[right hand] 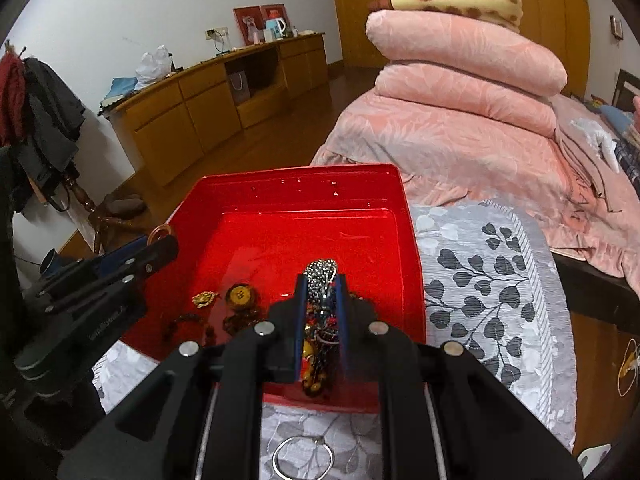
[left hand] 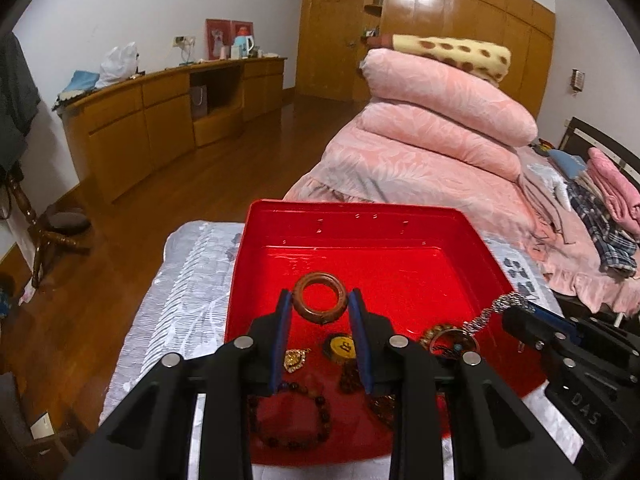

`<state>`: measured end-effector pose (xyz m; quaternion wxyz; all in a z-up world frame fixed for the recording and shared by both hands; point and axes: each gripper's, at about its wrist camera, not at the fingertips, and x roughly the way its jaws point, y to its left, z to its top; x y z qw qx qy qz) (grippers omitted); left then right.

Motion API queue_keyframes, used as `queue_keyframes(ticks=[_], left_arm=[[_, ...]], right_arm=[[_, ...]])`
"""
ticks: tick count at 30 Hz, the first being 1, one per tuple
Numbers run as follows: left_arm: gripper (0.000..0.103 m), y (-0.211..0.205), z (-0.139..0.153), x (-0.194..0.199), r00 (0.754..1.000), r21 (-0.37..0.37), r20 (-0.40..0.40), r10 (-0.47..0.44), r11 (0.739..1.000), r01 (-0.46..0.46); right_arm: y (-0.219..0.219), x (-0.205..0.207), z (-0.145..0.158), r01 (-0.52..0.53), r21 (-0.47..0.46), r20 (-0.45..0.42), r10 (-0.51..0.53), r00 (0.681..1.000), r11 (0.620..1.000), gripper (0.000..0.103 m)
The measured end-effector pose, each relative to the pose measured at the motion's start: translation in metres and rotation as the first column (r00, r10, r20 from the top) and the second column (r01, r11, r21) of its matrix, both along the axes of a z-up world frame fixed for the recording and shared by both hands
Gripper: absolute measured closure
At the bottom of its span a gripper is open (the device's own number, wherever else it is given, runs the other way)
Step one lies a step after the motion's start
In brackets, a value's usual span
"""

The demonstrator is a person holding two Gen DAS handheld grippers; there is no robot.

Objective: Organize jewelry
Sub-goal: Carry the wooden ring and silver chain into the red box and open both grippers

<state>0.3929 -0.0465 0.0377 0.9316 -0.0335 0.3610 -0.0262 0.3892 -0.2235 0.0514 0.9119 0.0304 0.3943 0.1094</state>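
Observation:
A red tray [left hand: 360, 216] sits on a grey leaf-patterned cloth [right hand: 480, 264]. My left gripper [left hand: 320, 300] is shut on a brown wooden bangle [left hand: 320, 298] and holds it above the tray; the bangle also shows in the right wrist view [right hand: 162, 234]. My right gripper [right hand: 322, 280] is shut on a silver beaded chain [right hand: 320, 276] tangled with other beads, over the tray's right side; the chain also shows in the left wrist view [left hand: 496, 308]. In the tray lie a gold pendant [left hand: 295, 360], a yellow round charm [left hand: 341, 346] and a dark bead bracelet [left hand: 288, 420].
A silver ring [right hand: 303, 458] lies on the cloth in front of the tray. A bed with stacked pink quilts [left hand: 440, 120] stands behind and to the right. A wooden cabinet [left hand: 160, 120] lines the far wall across a wooden floor.

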Motion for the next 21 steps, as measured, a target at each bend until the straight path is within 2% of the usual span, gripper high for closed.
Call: queue_keyframes(ticks=[14, 15, 16, 17, 18, 21], left_arm=[[0.072, -0.004, -0.025, 0.022, 0.998, 0.033, -0.048, 0.033, 0.999, -0.032], [0.058, -0.003, -0.026, 0.022, 0.998, 0.036, -0.05, 0.038, 0.999, -0.036], [0.044, -0.002, -0.026, 0.023, 0.998, 0.034, -0.048, 0.044, 0.999, -0.043], [0.041, -0.001, -0.025, 0.022, 0.998, 0.03, -0.043, 0.048, 0.998, -0.047], [0.041, 0.0, -0.024, 0.021, 0.998, 0.027, -0.039, 0.048, 0.999, -0.047], [0.041, 0.001, -0.021, 0.016, 0.999, 0.024, -0.027, 0.046, 0.999, -0.046]], right_arm=[[0.003, 0.022, -0.022, 0.011, -0.028, -0.054, -0.013, 0.998, 1.0, 0.089], [0.004, 0.022, -0.022, 0.014, -0.038, -0.051, -0.016, 0.999, 0.999, 0.086], [0.004, 0.022, -0.022, 0.021, -0.048, -0.045, -0.023, 0.999, 0.999, 0.065], [0.003, 0.021, -0.02, 0.031, -0.055, -0.037, -0.034, 0.999, 0.998, 0.052], [0.003, 0.019, -0.019, 0.039, -0.059, -0.023, -0.041, 0.999, 0.997, 0.046], [0.003, 0.013, -0.011, 0.039, -0.078, 0.011, -0.038, 0.999, 0.996, 0.047]])
